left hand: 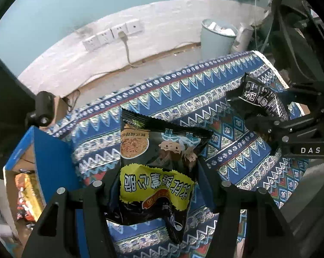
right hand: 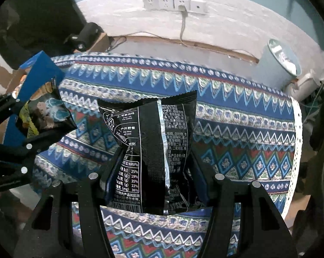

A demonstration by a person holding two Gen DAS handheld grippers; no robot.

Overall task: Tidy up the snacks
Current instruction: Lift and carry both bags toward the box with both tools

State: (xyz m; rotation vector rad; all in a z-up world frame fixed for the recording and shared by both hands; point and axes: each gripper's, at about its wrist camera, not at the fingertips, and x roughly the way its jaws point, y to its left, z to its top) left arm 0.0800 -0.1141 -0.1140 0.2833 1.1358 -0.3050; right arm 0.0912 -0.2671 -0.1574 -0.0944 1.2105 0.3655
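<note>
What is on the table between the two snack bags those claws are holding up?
Nothing but bare patterned tablecloth. The right wrist view shows only cloth between the left gripper's bag and the right gripper's bag.

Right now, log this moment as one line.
left tongs: shut on packet | right tongs: shut on black packet | both above cloth | box: left

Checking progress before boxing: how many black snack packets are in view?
2: one packet in the left gripper, one packet in the right gripper. Others may be hidden inside the blue box.
</note>
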